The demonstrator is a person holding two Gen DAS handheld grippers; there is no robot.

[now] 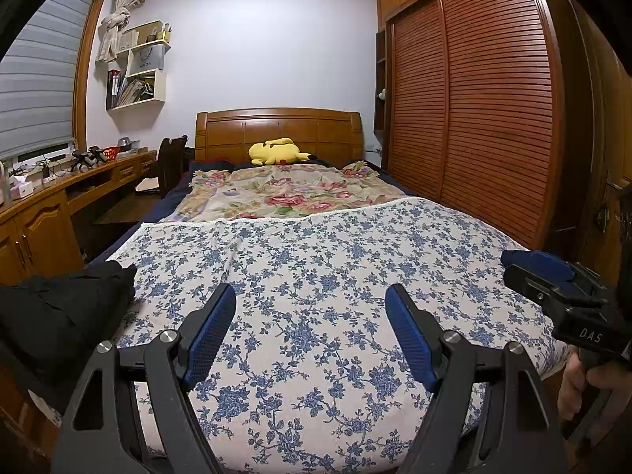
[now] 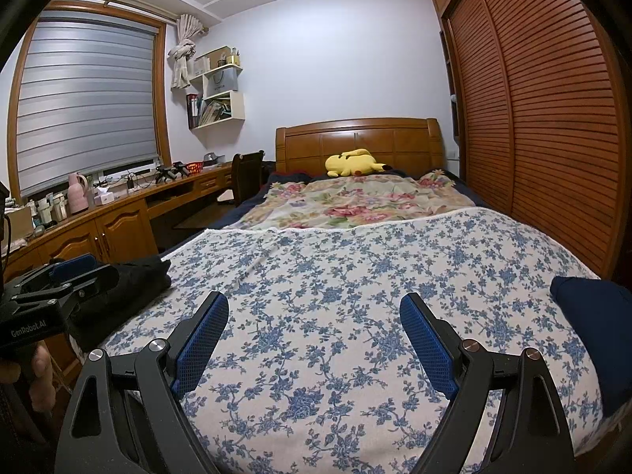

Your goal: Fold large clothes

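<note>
A black garment (image 1: 67, 308) lies bunched at the left edge of the bed; it also shows in the right wrist view (image 2: 126, 288). A dark blue garment (image 2: 592, 328) lies at the bed's right edge. My left gripper (image 1: 310, 296) is open and empty above the blue-flowered sheet (image 1: 316, 260), with the black garment to its left. My right gripper (image 2: 314, 304) is open and empty above the same sheet (image 2: 335, 276). The right gripper also shows at the right edge of the left wrist view (image 1: 553, 276). The left gripper shows at the left edge of the right wrist view (image 2: 59, 284).
A rose-patterned blanket (image 1: 284, 193) and a yellow plush toy (image 1: 276, 152) lie near the wooden headboard (image 1: 276, 126). A louvered wardrobe (image 1: 474, 110) runs along the right. A wooden desk (image 1: 59, 197) with clutter and a chair (image 1: 170, 162) stand on the left.
</note>
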